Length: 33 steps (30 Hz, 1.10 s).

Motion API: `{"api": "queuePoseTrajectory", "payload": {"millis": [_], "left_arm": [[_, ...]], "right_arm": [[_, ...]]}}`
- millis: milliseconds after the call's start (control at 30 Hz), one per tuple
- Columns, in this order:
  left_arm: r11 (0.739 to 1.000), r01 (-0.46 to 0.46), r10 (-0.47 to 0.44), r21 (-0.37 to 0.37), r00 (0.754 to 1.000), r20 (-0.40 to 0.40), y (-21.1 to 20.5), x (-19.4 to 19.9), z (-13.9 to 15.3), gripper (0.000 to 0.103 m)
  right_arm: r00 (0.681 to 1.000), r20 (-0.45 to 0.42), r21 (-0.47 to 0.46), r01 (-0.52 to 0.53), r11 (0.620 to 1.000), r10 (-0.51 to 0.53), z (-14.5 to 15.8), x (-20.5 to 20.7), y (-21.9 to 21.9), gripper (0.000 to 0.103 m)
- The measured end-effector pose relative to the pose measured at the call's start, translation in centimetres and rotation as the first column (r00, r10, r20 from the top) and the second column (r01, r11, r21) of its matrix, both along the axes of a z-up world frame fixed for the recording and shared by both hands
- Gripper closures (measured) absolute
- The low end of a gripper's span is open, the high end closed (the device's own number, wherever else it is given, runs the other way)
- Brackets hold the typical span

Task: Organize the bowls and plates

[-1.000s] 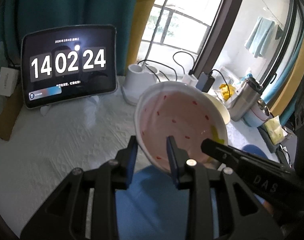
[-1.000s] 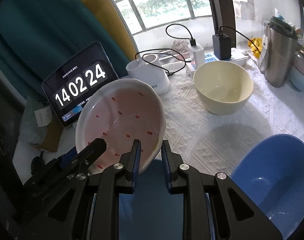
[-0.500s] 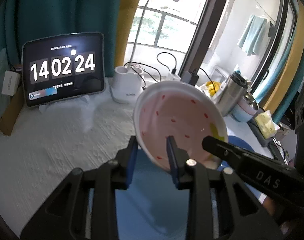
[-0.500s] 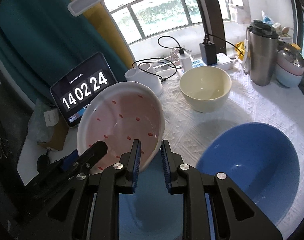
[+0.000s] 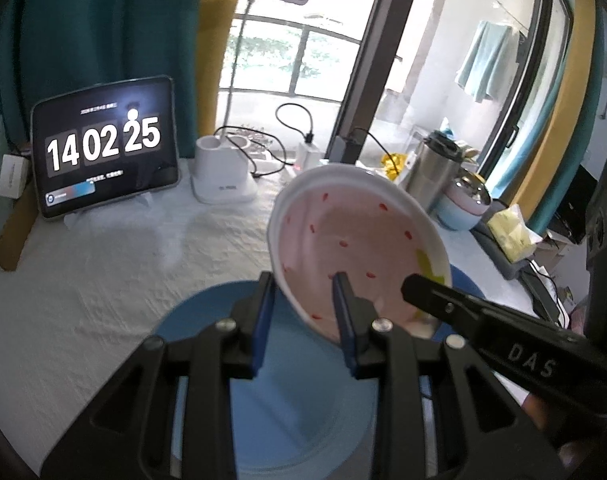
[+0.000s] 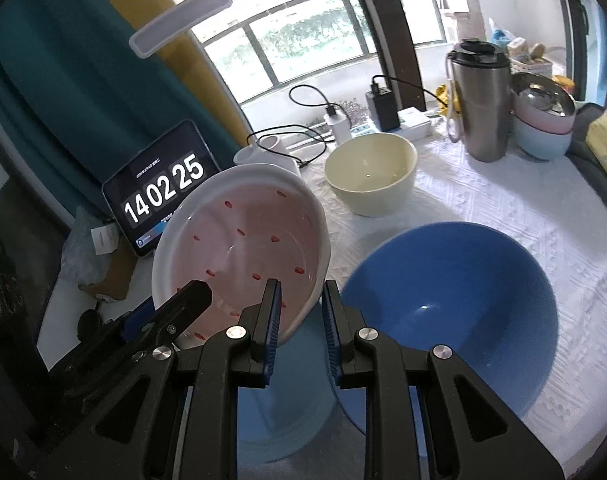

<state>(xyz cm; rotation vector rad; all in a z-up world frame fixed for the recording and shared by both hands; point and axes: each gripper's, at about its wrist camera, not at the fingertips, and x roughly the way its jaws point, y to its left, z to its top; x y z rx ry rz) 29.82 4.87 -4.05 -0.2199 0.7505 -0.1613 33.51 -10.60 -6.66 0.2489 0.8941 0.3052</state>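
Note:
A white bowl with a pink, red-dotted inside (image 5: 355,248) (image 6: 243,248) hangs tilted in the air, held by both grippers. My left gripper (image 5: 303,320) is shut on its near left rim; its tip also shows in the right wrist view (image 6: 195,296). My right gripper (image 6: 301,320) is shut on the near right rim, and its black finger (image 5: 423,292) reaches in from the right. Under the bowl a light blue plate (image 5: 295,400) (image 6: 291,420) lies on the white cloth. A deep blue bowl (image 6: 455,300) sits right of it, and a cream bowl (image 6: 371,176) stands farther back.
A tablet clock (image 5: 103,160) (image 6: 163,196) leans at the back left beside a white lamp base (image 5: 223,176). Chargers and cables (image 6: 379,108) lie by the window. A steel tumbler (image 6: 479,104) and stacked pastel bowls (image 6: 543,124) stand at the back right.
Both grippers have carried the pink bowl up and back toward me. The light blue plate and the deep blue bowl now show much more fully below it.

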Motion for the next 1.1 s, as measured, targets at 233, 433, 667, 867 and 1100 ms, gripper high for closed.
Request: {"api": "queuePoseTrajectory", "payload": {"millis": [233,433,667,867,1100], "left_arm": [[0.999,0.031,-0.031,0.017,1.0,0.002,-2.5,-0.7,0.3,0.073],[0.998,0.058,-0.058,0.035,0.998,-0.009,-5.1,-1.1,0.1,0.073],[0.994,0.097,-0.095,0.051,0.995,-0.032,-8.2,-1.3,-0.6,0.073],[0.99,0.125,-0.122,0.068,0.991,-0.056,-10.2,-1.3,-1.3,0.073],[0.985,0.145,-0.136,0.09,0.986,-0.099,-11.4,-1.1,-2.8,0.073]], "right_arm": [[1.0,0.015,-0.003,0.019,1.0,-0.019,0.4,-1.4,-2.5,0.081],[0.999,0.017,0.005,0.042,0.999,-0.042,0.4,-2.1,-5.0,0.081],[0.997,0.001,0.009,0.071,0.997,-0.071,-0.4,-3.0,-8.0,0.081],[0.996,-0.019,0.011,0.093,0.996,-0.092,-1.2,-3.3,-9.9,0.081],[0.993,-0.062,0.012,0.106,0.994,-0.105,-2.8,-3.4,-11.1,0.081]]}}
